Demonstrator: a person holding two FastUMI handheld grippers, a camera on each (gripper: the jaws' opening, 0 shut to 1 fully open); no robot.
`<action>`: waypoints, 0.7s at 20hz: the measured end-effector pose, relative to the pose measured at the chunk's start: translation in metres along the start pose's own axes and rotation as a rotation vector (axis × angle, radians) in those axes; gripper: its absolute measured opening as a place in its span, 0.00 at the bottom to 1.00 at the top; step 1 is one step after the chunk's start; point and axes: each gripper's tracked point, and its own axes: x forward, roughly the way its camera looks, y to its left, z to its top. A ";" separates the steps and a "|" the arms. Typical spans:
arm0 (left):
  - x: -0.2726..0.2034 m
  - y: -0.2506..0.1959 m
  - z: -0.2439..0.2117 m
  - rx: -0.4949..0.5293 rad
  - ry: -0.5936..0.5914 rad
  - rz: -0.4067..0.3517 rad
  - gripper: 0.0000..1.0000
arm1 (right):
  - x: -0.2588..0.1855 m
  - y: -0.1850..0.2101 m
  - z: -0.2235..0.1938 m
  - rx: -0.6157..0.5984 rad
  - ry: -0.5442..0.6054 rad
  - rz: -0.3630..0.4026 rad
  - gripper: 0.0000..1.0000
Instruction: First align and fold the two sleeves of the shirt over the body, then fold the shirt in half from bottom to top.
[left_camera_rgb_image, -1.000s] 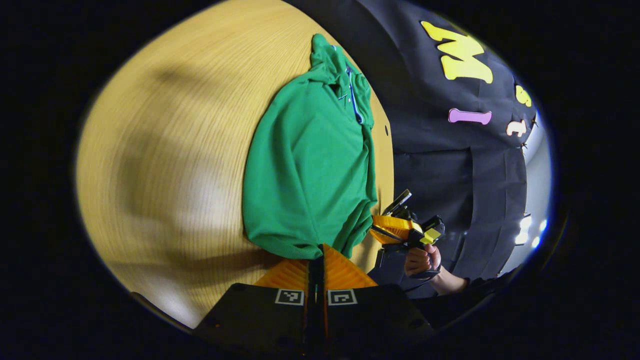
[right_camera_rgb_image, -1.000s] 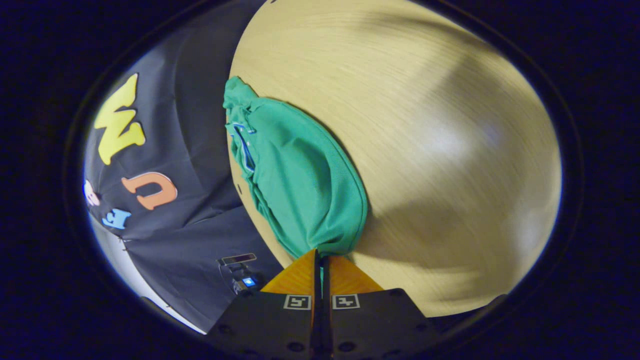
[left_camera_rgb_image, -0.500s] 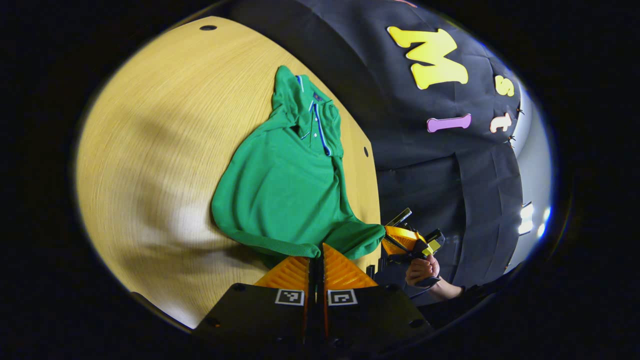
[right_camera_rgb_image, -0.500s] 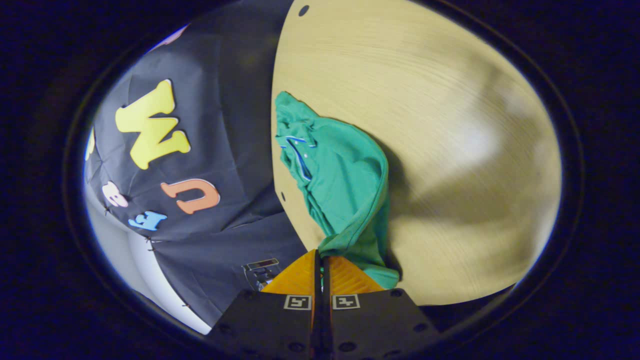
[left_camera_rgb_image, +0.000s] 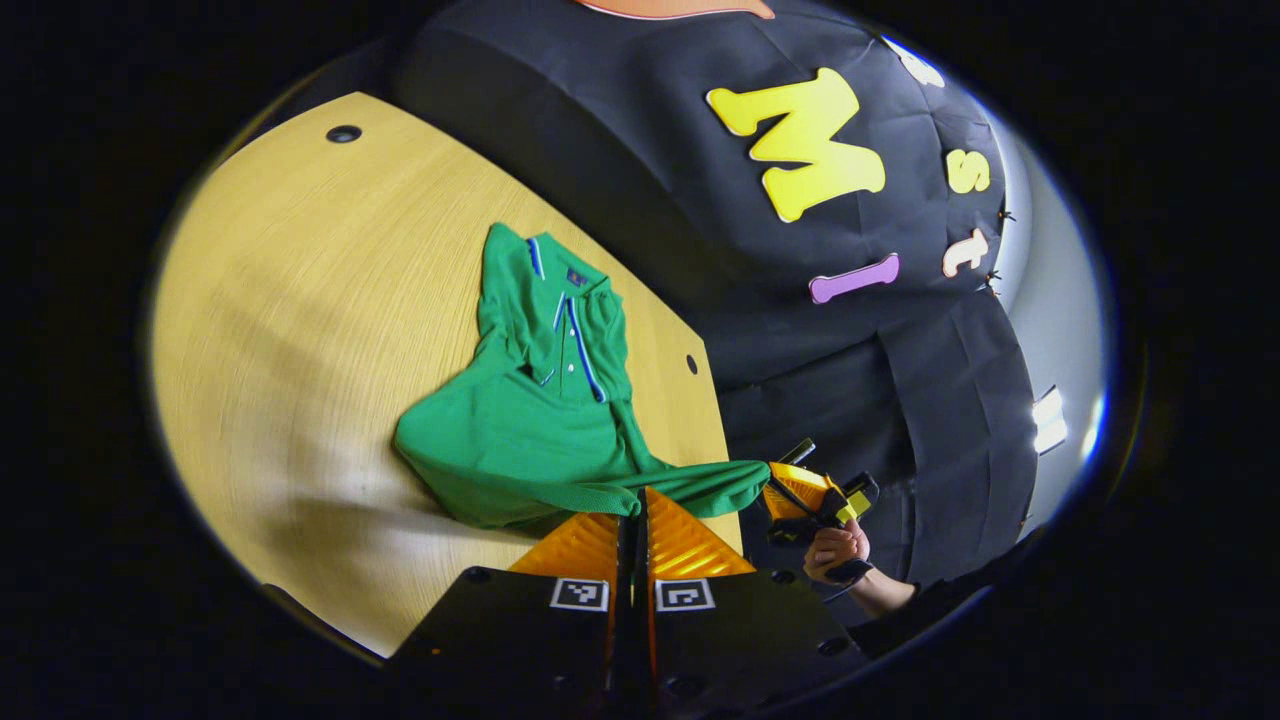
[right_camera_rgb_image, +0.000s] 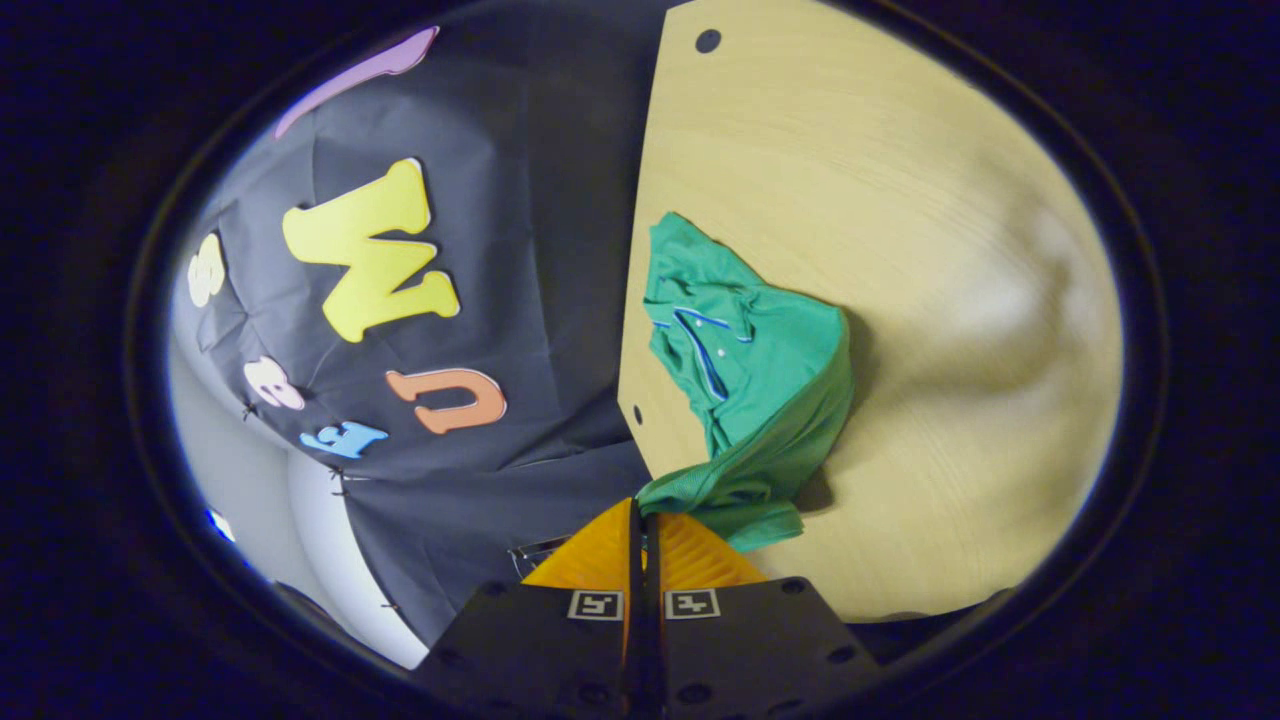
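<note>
**Hem lifted for the bottom-to-top fold**

While the collar end of the green shirt (left_camera_rgb_image: 530, 400) lies flat on the wooden table (left_camera_rgb_image: 300, 300), its bottom edge is raised off the surface and stretched between the two grippers. On the left side, the left gripper (left_camera_rgb_image: 632, 520) has its fingers pressed together with a pinch of the hem between them. Further right in the left gripper view, the hem runs as a taut band to the other gripper, held in a hand (left_camera_rgb_image: 835, 548) out past the table's edge. In the right gripper view the right gripper (right_camera_rgb_image: 640, 525) is likewise closed tight, the other hem corner caught between its fingers, and the shirt (right_camera_rgb_image: 760, 370) lies bunched near the table edge (right_camera_rgb_image: 635, 330), narrowed as if its sleeves are already tucked in.

I judge the final step to be in hand: the half fold from bottom to top. The next move calls for carrying both corners level toward the collar (left_camera_rgb_image: 560, 300), keeping the hem taut and square, then lowering it along the shoulders before letting go
</note>
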 end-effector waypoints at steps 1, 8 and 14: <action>0.001 -0.003 0.012 0.016 -0.015 -0.003 0.03 | 0.003 0.009 0.005 -0.012 -0.005 0.008 0.00; 0.009 -0.028 0.113 0.117 -0.158 -0.043 0.03 | 0.026 0.073 0.047 -0.095 -0.026 0.046 0.00; 0.013 -0.034 0.186 0.172 -0.257 -0.077 0.03 | 0.063 0.120 0.096 -0.145 -0.051 0.070 0.00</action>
